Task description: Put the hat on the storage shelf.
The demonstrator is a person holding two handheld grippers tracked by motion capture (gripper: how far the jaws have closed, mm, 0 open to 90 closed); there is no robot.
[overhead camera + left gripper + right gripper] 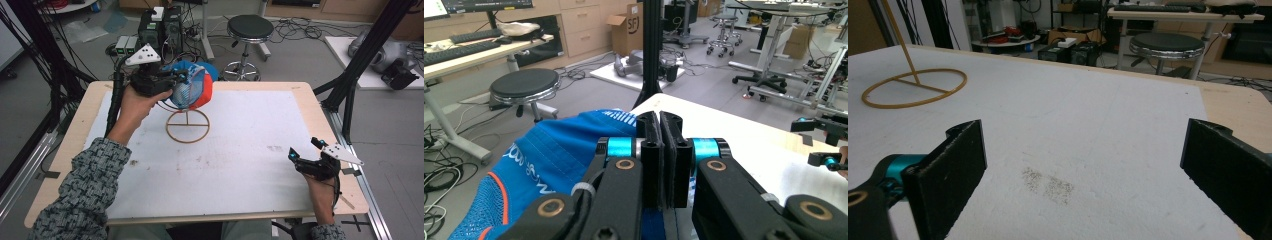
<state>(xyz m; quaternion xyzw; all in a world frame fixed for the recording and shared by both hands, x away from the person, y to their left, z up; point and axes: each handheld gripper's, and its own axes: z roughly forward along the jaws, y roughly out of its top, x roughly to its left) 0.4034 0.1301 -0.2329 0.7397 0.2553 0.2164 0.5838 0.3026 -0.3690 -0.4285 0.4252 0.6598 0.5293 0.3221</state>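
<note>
left gripper (176,79): jaws pressed together w/ blue fabric of the cap (192,86) pinched between them; in left gripper view the cap (549,165) is spilling out to the left of the jaws, cloth showing below them too.
why held so: prob. gripping by the edge so the cap is staying open and can be steered over the stand; judgement only.
cap: blue mesh w/ orange-red part, hanging at the jaws, sitting at top of the stand (187,125); can't tell if it's resting on the rod or just held against it.
stand: thin wooden ring base w/ upright rod, directly below the left jaws, on the white surface (250,165); from the right gripper view the stand (913,87) is lying far ahead-left of those jaws.
right gripper (306,154): jaws spread wide, nothing between them, hovering low over the surface (1088,140), well apart from cap; looks to be waiting, keeping clear.
containers: none on surface; cap's hollow is facing away, inside hidden, contents can't be told.
step (guess): hanging or lifting cap at the stand, mid-way.
</note>
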